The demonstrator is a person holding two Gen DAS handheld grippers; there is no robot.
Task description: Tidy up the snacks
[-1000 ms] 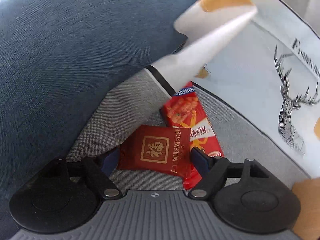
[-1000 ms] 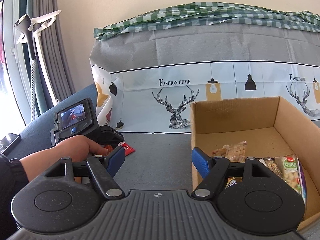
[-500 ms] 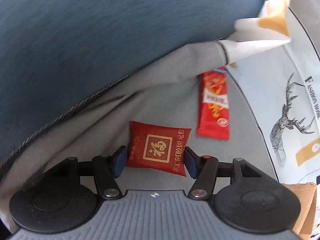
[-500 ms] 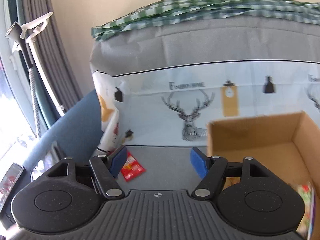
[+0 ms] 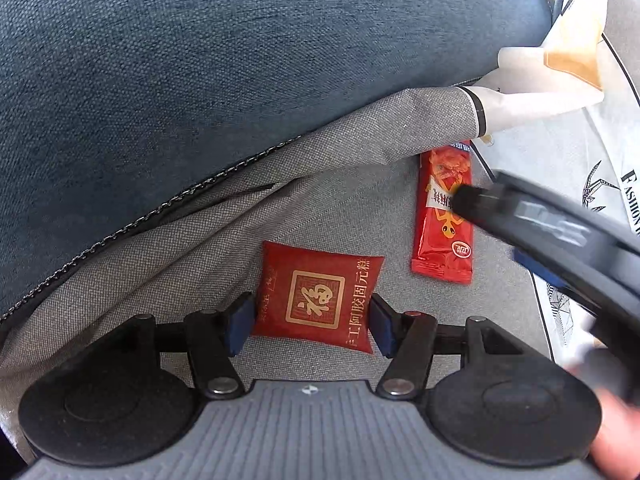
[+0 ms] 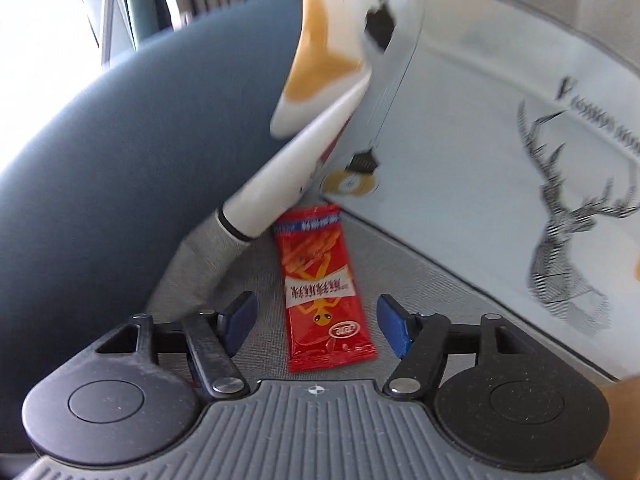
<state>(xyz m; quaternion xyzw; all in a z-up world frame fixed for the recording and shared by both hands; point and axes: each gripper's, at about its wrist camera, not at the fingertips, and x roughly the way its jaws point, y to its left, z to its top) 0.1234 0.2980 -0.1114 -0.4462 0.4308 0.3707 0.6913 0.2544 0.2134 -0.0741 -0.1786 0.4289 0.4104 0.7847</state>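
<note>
A square red packet (image 5: 316, 300) with a gold character lies on the grey cloth (image 5: 320, 200). My left gripper (image 5: 310, 322) is shut on it, one blue pad against each side edge. A long red snack packet (image 5: 440, 248) lies just right of it, close to the folded white cover. In the right wrist view that long packet (image 6: 320, 292) sits between the fingers of my right gripper (image 6: 316, 320), untouched, with a gap on both sides. The jaws are opening. One right finger (image 5: 480, 202) shows blurred over the long packet in the left wrist view.
A blue upholstered cushion (image 5: 240, 60) rises along the left and far side. A white cover with a deer print (image 6: 560, 208) stands to the right, its folded corner (image 6: 304, 152) hanging over the long packet's far end. A cardboard corner (image 6: 616, 420) shows at lower right.
My right gripper swung left and down, away from the cardboard box, to sit over the long red packet. My left gripper rolled and narrowed onto the square packet.
</note>
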